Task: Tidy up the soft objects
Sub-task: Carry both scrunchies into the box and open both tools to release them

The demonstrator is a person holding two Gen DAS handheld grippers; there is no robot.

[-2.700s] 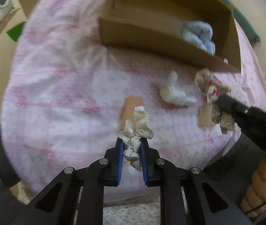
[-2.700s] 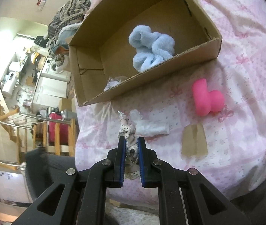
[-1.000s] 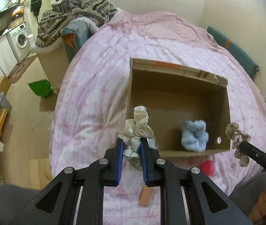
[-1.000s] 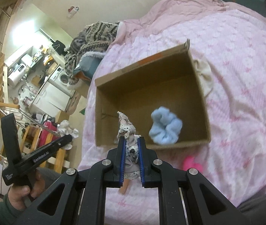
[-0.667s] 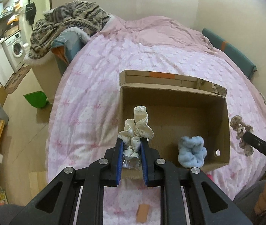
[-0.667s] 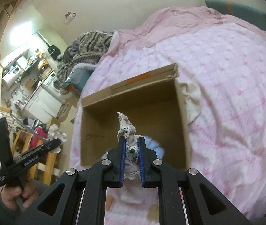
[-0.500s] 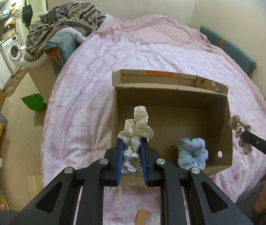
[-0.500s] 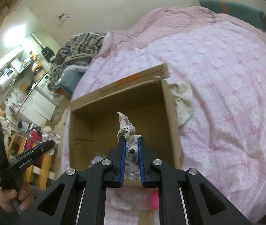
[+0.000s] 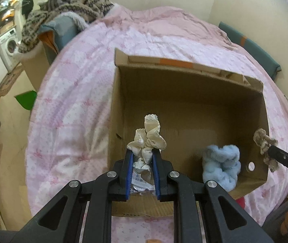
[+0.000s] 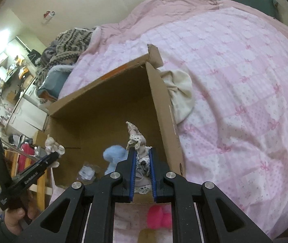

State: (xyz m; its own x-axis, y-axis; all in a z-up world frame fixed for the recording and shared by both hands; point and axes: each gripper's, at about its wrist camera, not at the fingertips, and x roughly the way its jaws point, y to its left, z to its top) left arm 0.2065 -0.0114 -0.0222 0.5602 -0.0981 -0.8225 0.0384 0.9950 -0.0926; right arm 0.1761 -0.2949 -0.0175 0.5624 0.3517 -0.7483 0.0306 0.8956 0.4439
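Observation:
An open cardboard box lies on the pink quilt. My left gripper hangs over the box's near left part, shut on a cream lace-edged fabric piece. In the right wrist view, my right gripper hovers over the near right part of the box, shut on a grey-beige lace fabric piece. A fluffy blue item and a small plastic packet rest on the box floor. Each gripper shows at the edge of the other's view.
A pink plush item sits on the quilt in front of the box. A cream cloth is tucked against the box's right wall. Knitted clothes are piled at the bed's far left. The floor with a green object lies left.
Both grippers have come forward and lower over the box, which now fills more of each view. Each still holds its fabric piece.

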